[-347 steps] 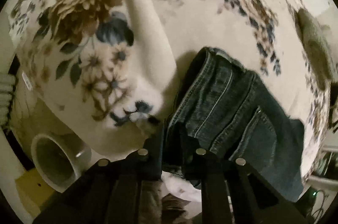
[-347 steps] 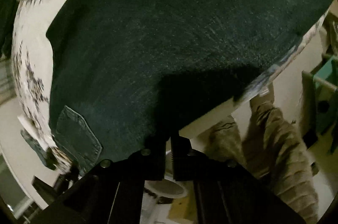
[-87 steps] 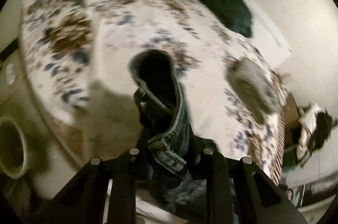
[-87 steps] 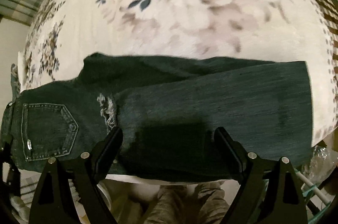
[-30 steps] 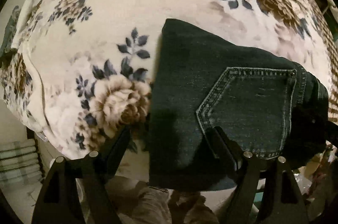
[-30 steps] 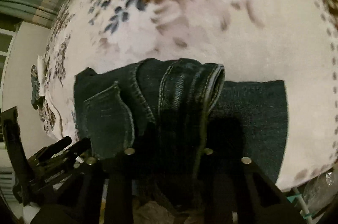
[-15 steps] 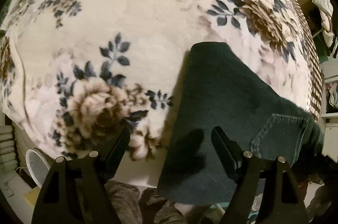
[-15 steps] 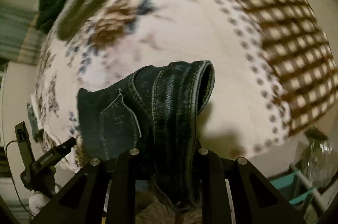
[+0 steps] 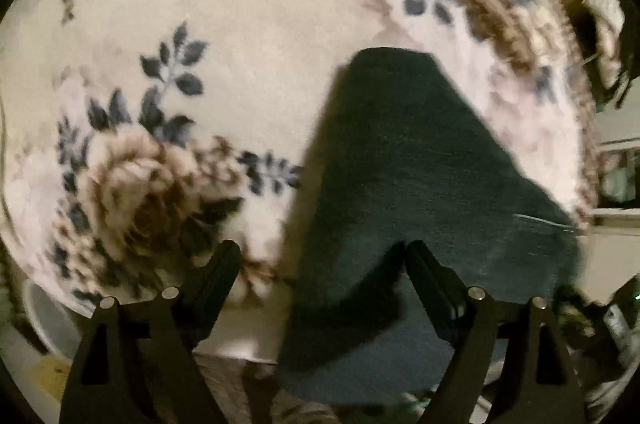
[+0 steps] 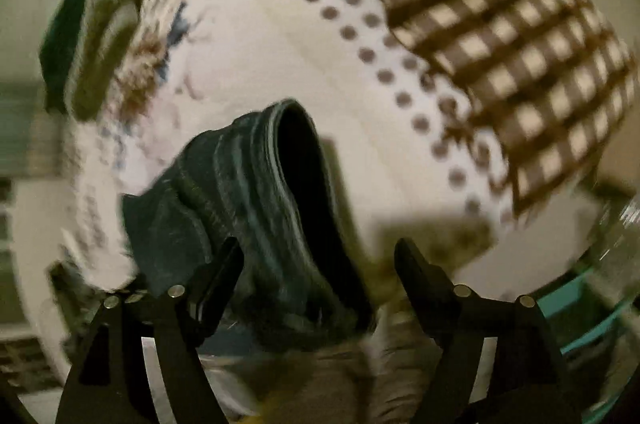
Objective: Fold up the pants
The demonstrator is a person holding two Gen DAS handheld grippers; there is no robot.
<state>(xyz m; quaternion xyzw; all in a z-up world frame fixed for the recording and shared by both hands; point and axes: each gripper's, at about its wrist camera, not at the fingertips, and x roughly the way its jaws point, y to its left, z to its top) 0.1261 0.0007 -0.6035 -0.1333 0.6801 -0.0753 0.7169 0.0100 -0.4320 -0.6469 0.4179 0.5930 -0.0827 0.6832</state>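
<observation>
The dark blue denim pants (image 9: 420, 208) lie folded into a thick bundle at the near edge of the bed, on the cream fleece blanket printed with brown roses and blue leaves (image 9: 224, 24). Part of the bundle overhangs that edge towards the person. Seen from the right wrist, the stitched waistband end (image 10: 276, 208) stands up in a loose open loop instead of lying flat.

The right gripper (image 10: 318, 260) has just been opening; its jaws now stand wide with the waistband between them, and neither pad seems to press on the cloth, though blur makes this hard to judge. The left gripper (image 9: 320, 264) has also just opened a little further and hangs released above the bundle's near left side, clasping nothing.

The risk, as I judge it, lies in that overhang. With neither tool holding, the heavy denim may slide off the bed's edge, or the upright waistband may flop over and undo the fold. A finger withdrawing carelessly could also catch the loop.

Towards the far right corner the blanket's border turns to brown dots and a brown-and-cream check (image 10: 500, 24). A dark green garment (image 10: 68, 24) lies at the far left, with something olive beside it. A white round tub (image 9: 44, 320) stands on the floor below the near left edge. The room is dim.
</observation>
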